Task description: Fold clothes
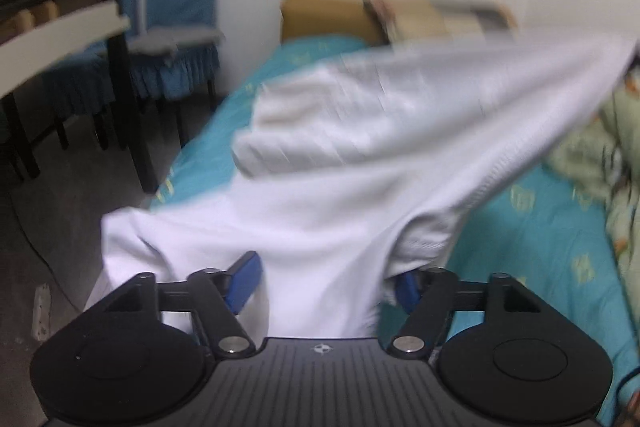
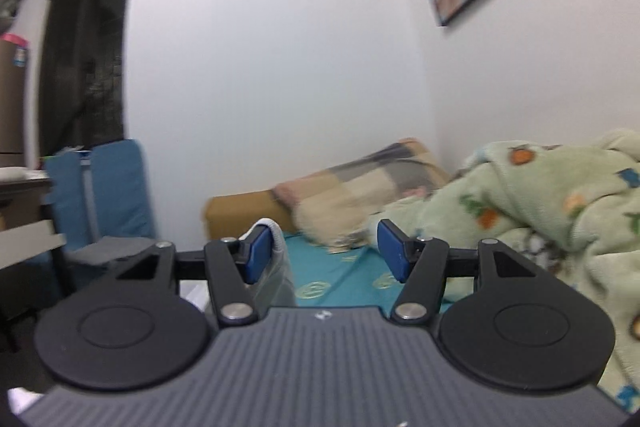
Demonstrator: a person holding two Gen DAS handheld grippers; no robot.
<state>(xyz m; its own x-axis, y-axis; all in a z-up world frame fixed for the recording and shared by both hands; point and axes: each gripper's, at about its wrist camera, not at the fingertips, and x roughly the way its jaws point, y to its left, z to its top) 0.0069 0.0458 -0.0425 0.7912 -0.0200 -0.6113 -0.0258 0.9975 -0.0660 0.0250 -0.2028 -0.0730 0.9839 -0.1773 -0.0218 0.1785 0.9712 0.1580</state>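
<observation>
The left gripper (image 1: 326, 285) points level over the bed (image 1: 532, 227), its fingers (image 1: 244, 281) spread wide, with a white garment (image 1: 340, 163) draped between and over them; whether they press the cloth I cannot tell. The garment stretches up and away beyond the right finger, blurred. The right gripper (image 2: 325, 253) is held higher, tilted toward the wall (image 2: 280, 67), fingers released and well apart. A white cloth edge (image 2: 276, 247) hangs against its left finger (image 2: 256, 255). A green blanket (image 2: 540, 211) lies beyond its right finger.
</observation>
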